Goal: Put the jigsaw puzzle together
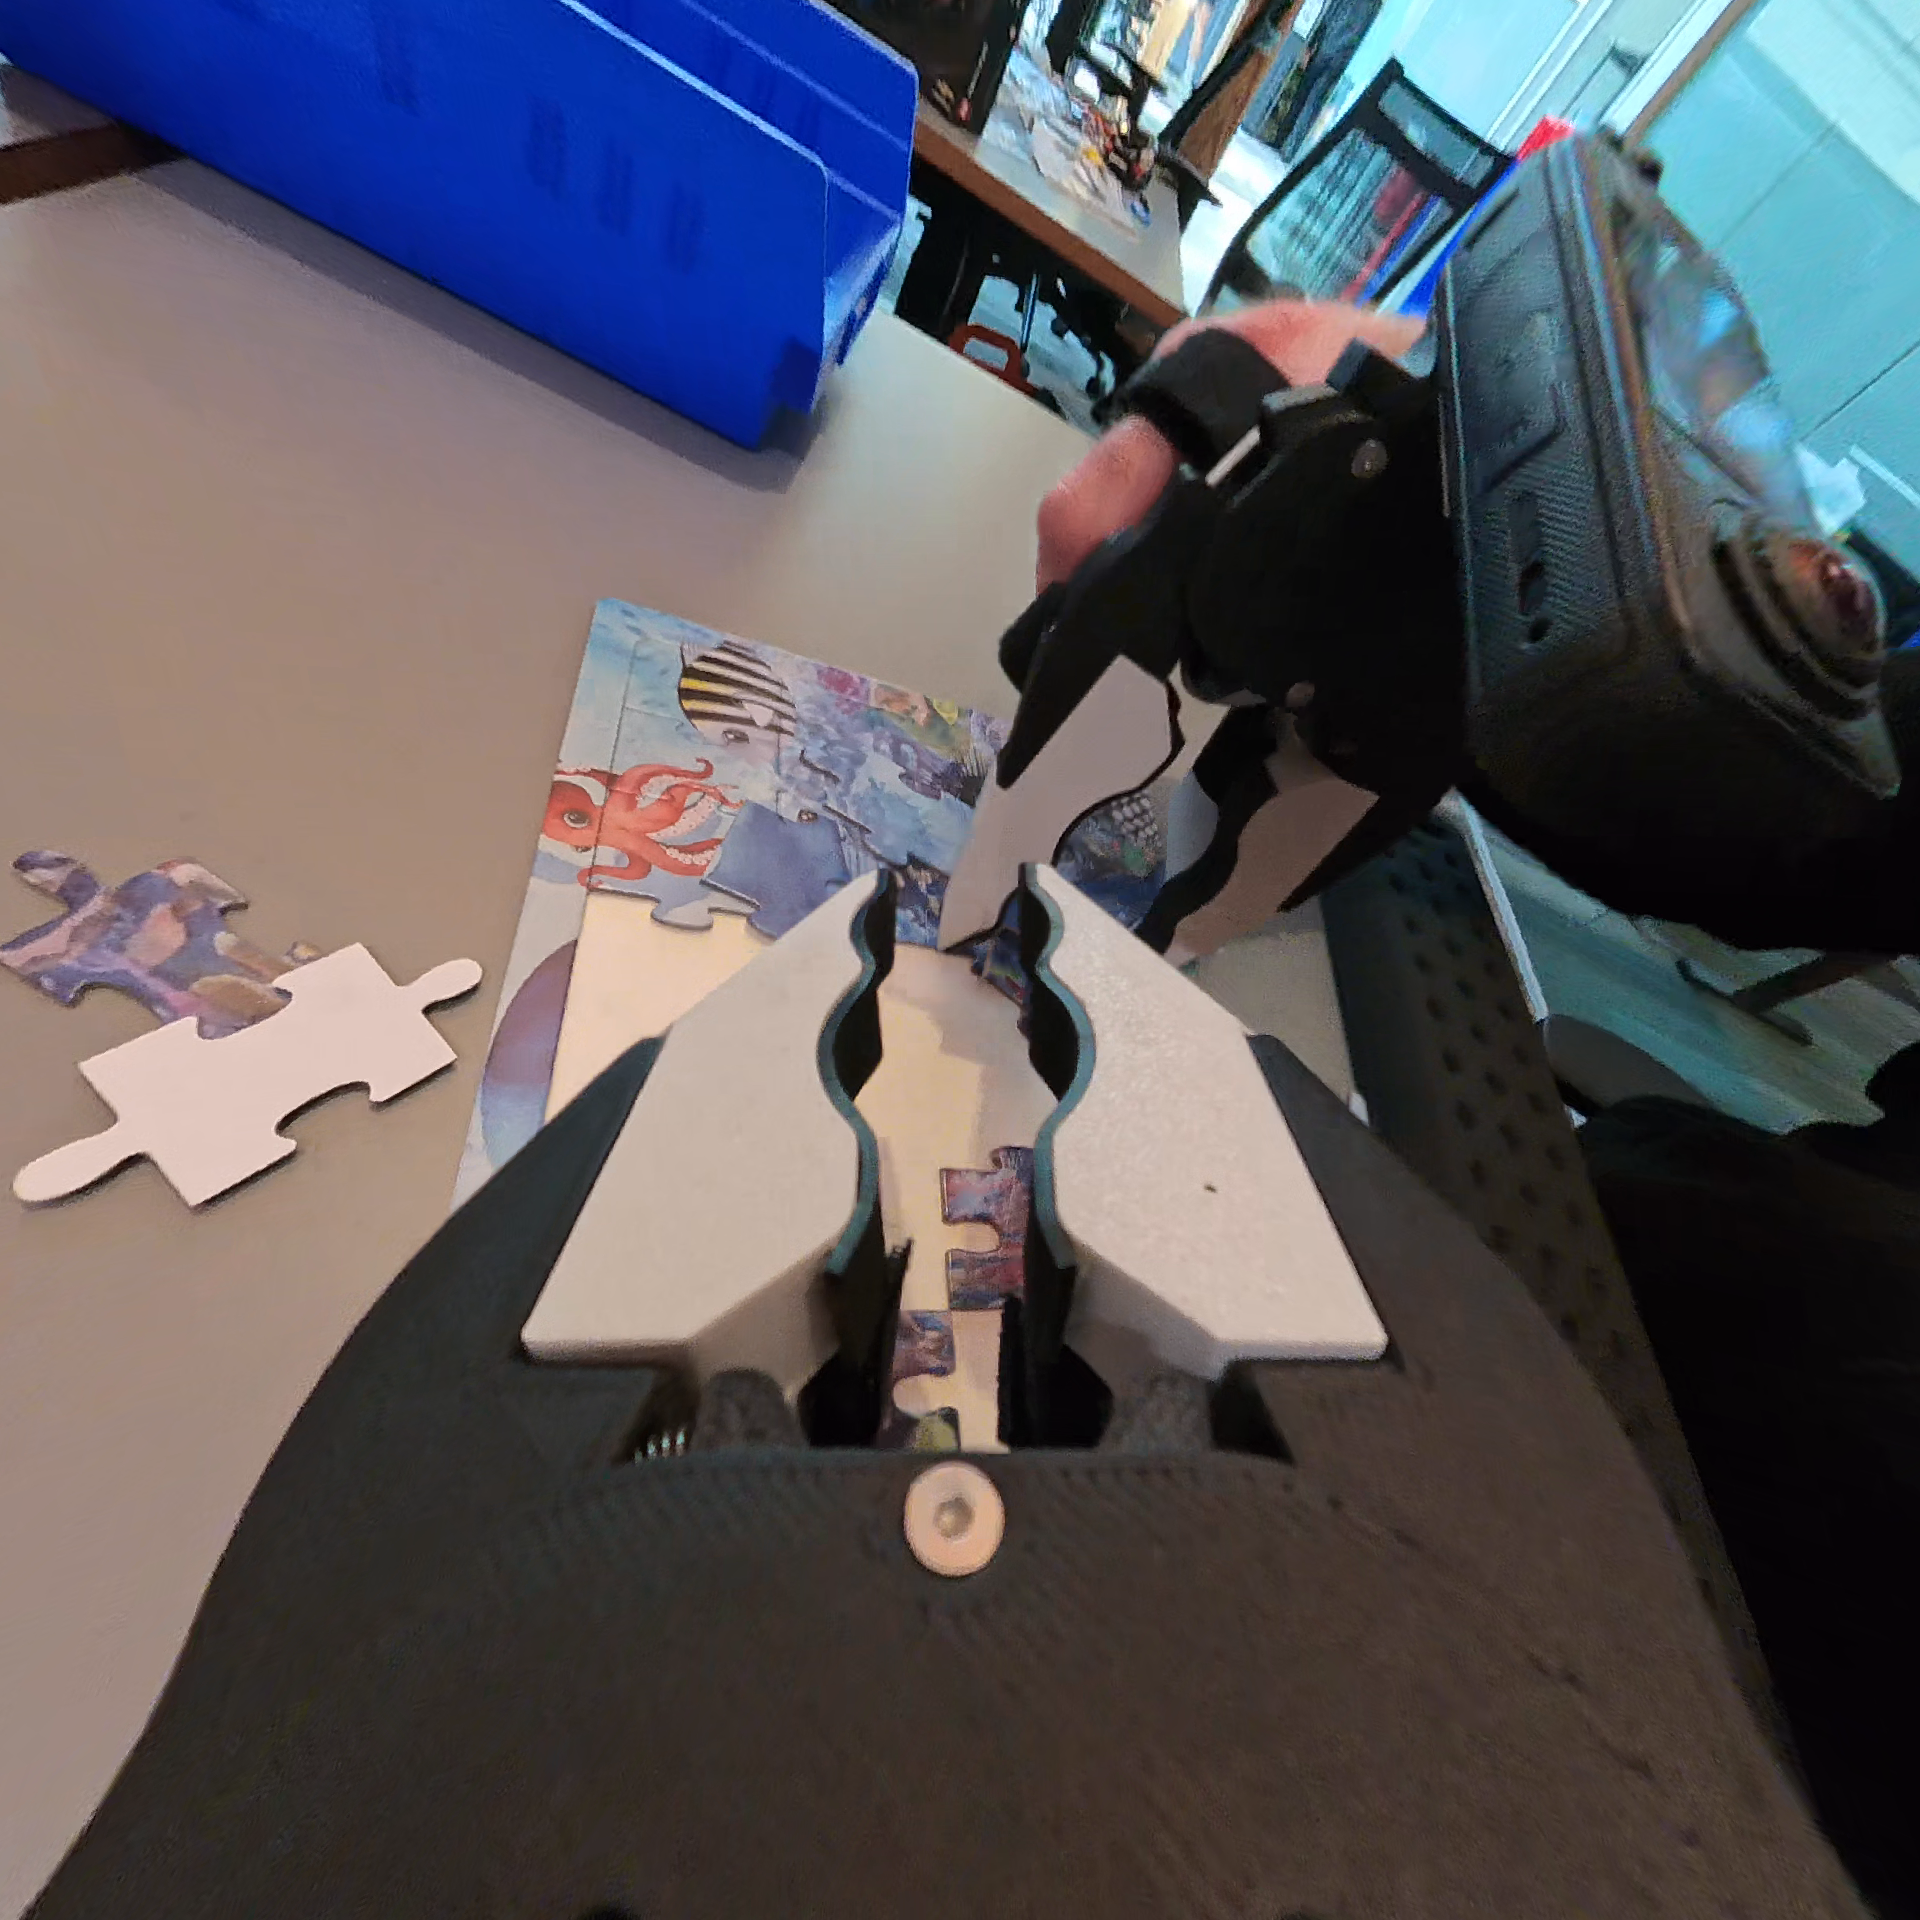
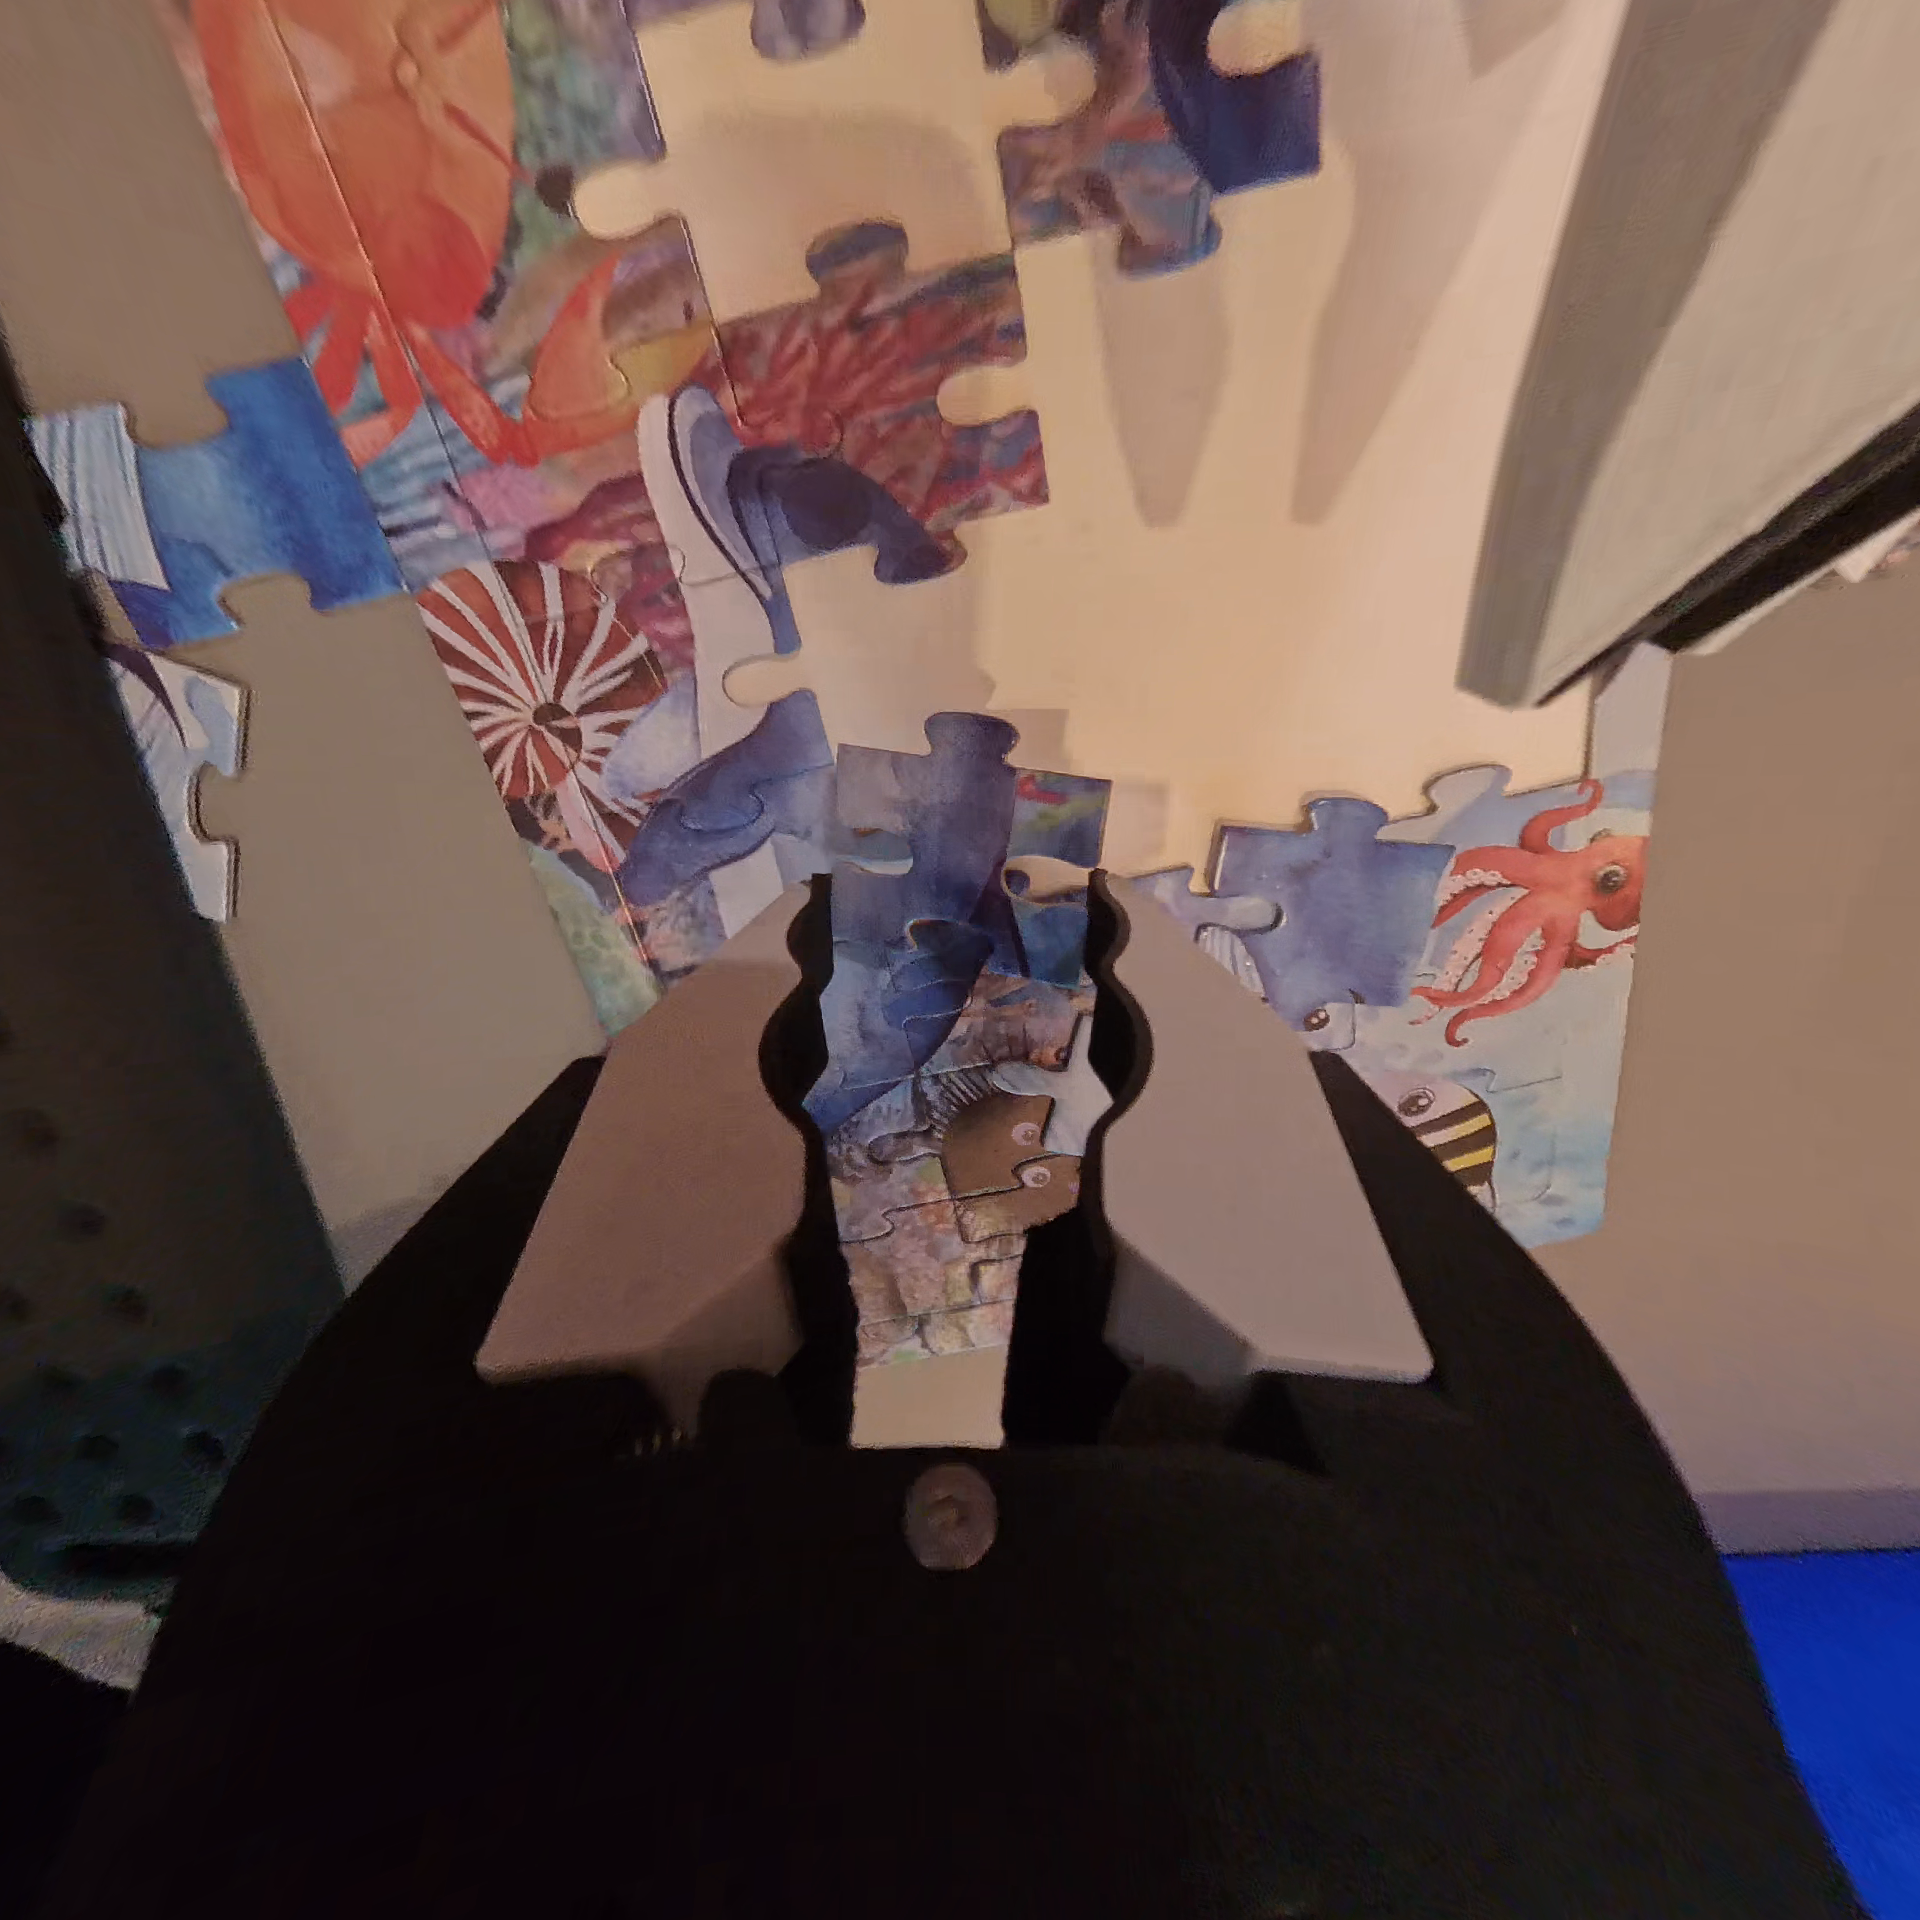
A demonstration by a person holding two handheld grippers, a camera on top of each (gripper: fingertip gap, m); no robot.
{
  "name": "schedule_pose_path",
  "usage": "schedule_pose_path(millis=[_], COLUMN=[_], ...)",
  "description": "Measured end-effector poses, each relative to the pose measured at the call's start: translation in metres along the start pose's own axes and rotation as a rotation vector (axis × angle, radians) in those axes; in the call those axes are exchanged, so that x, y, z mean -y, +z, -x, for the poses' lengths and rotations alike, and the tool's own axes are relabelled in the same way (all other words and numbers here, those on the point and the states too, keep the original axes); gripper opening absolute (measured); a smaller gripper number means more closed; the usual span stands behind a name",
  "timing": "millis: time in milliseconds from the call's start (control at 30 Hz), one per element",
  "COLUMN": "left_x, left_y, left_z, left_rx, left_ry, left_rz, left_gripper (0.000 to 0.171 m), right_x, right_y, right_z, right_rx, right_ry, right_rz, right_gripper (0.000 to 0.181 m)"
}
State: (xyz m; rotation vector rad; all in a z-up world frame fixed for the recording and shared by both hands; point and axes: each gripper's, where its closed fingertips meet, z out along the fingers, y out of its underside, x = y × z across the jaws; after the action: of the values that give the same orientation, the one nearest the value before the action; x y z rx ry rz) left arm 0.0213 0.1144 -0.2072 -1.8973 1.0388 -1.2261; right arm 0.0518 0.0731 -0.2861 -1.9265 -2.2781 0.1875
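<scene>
1. The right claw (image 2: 951, 894) has a small gap between its two fingers. A blue puzzle piece (image 2: 940, 821) shows in that gap, but I cannot tell if the claw is pinching it.
2. The left claw (image 1: 956, 899) is a little open and holds nothing.
3. Both claws are over the half-made puzzle (image 1: 727, 790) on the grey table (image 1: 260, 582).
4. Two loose pieces (image 1: 208, 1018) lie to the left, one white side up.
5. A blue bin (image 1: 540, 177) sits farther back.
</scene>
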Motion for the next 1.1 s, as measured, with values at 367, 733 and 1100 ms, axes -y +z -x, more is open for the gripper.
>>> schedule_pose_path(millis=[367, 733, 1100], left_x=[-0.039, -0.064, -0.078], left_y=[0.010, 0.025, 0.036], left_z=[0.005, 0.004, -0.004], left_rx=[0.032, 0.064, 0.064], left_ry=[0.048, 0.135, 0.208], left_rz=[0.212, 0.347, 0.431], left_gripper=[0.022, 0.022, 0.021], right_x=[-0.001, -0.002, -0.005], right_y=[0.005, 0.003, 0.003], right_z=[0.001, -0.004, -0.004], right_rx=[0.103, 0.088, 0.070], right_ry=[-0.141, -0.135, -0.088], right_rz=[0.087, 0.116, 0.093], right_gripper=[0.048, 0.045, 0.045])
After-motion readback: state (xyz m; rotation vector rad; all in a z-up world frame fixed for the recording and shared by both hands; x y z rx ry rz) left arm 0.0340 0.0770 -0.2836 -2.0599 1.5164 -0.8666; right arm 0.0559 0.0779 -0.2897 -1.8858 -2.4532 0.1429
